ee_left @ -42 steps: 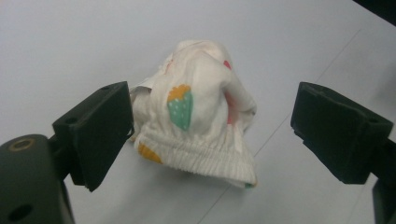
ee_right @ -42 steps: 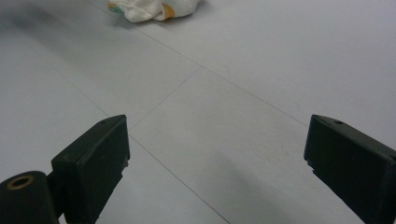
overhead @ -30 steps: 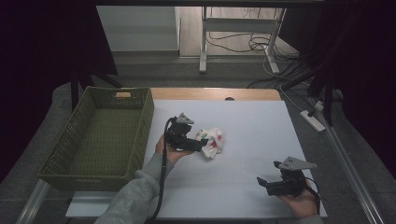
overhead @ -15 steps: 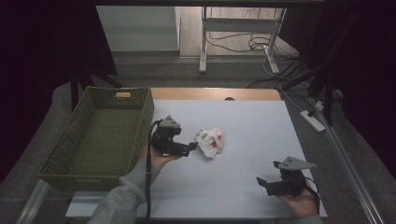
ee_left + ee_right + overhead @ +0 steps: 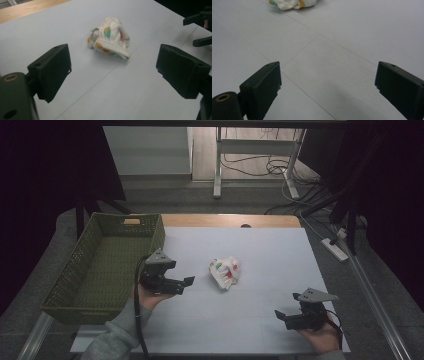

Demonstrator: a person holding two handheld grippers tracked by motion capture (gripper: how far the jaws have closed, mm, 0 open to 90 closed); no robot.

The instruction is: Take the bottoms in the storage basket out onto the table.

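A small crumpled white cloth with red, green and orange spots lies near the middle of the white table sheet. My left gripper sits to the cloth's left, jaws wide open and empty, pointing toward the cloth, which lies a short way beyond them. My right gripper rests at the table's near right, open and empty, aimed left; the cloth's edge shows far ahead at the top of its view.
A green woven basket stands at the table's left edge, right behind my left hand. A strip of bare wood runs along the table's far edge. A power strip and cables lie on the floor to the right.
My left gripper has let go of the cloth and drawn back to the left toward the basket. The cloth stays where it was. The right gripper has not moved.
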